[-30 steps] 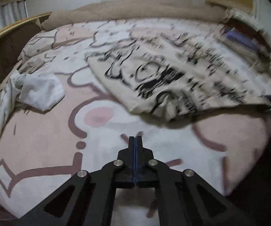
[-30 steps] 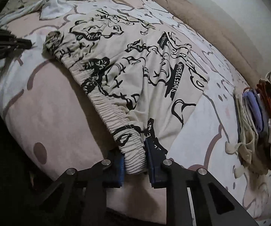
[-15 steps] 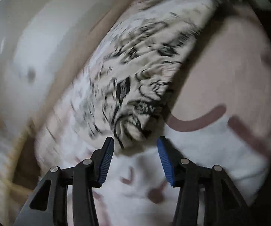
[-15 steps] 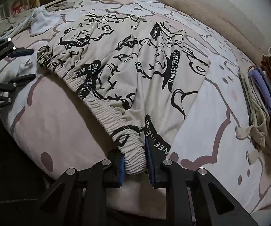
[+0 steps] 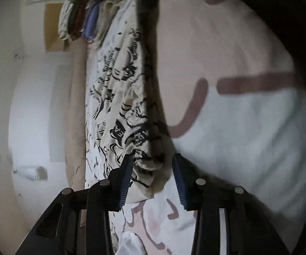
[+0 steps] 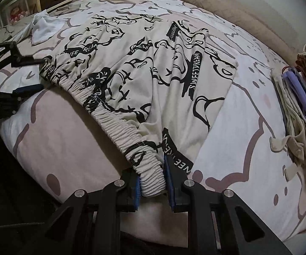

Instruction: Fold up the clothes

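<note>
Cream shorts (image 6: 144,68) with black graffiti print lie spread on the pink and white bedspread (image 6: 237,110), their elastic waistband along the near edge. My right gripper (image 6: 153,180) is shut on the waistband's right end. My left gripper (image 6: 43,74), rolled on its side, straddles the waistband's left end. In the left wrist view that bunched corner (image 5: 146,161) sits between the closing jaws of my left gripper (image 5: 151,170). One pad touches the cloth and a gap remains at the other.
A stack of folded clothes (image 6: 301,89) stands at the bed's right side. A crumpled white garment (image 6: 44,27) lies at the far left, near a shelf (image 6: 14,10). A beige blanket (image 6: 237,10) runs along the far side. The bed's near edge drops into dark.
My left gripper rolled onto its side, opened from shut, and came down and forward to the waistband's left end, which now sits between its jaws. My right gripper keeps its grip, barely moved.
</note>
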Motion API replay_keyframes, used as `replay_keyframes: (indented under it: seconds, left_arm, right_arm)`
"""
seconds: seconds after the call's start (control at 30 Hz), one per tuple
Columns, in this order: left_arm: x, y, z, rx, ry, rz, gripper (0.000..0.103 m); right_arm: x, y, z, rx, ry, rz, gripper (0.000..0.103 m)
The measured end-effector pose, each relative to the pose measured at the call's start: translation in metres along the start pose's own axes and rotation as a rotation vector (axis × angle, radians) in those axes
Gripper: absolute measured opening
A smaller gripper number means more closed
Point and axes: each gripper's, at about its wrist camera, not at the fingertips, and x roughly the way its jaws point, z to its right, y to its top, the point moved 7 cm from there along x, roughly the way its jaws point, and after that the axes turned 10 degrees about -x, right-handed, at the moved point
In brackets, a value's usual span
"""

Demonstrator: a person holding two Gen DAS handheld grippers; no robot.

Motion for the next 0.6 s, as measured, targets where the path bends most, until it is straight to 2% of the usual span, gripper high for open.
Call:
replay_keyframes:
  seconds: [0.13, 0.17, 0.3, 0.4, 0.47, 0.6]
  left_arm:
    - [0.009, -0.005, 0.000, 0.112, -0.007, 0.026, 0.038]
    - [0.008, 0.004, 0.005, 0.128, -0.004, 0.030, 0.038]
    - [0.018, 0.001, -0.002, 0.150, -0.011, 0.045, 0.038]
    - [0.023, 0.005, -0.006, 0.134, -0.009, 0.045, 0.038]
    - [0.021, 0.010, -0.006, 0.110, -0.010, 0.039, 0.024]
    - [0.016, 0.016, -0.008, 0.028, -0.060, 0.025, 0.020]
  right_arm:
    - [0.002, 0.000, 0.000, 0.008, 0.004, -0.006, 0.020]
    - [0.002, 0.001, 0.000, 0.010, 0.004, -0.007, 0.020]
    - [0.002, 0.000, 0.001, 0.013, 0.003, -0.006, 0.020]
    - [0.003, 0.001, 0.000, 0.013, 0.005, -0.008, 0.020]
    - [0.003, 0.001, 0.000, 0.014, 0.006, -0.009, 0.020]
    - [0.003, 0.001, 0.000, 0.011, 0.005, -0.007, 0.020]
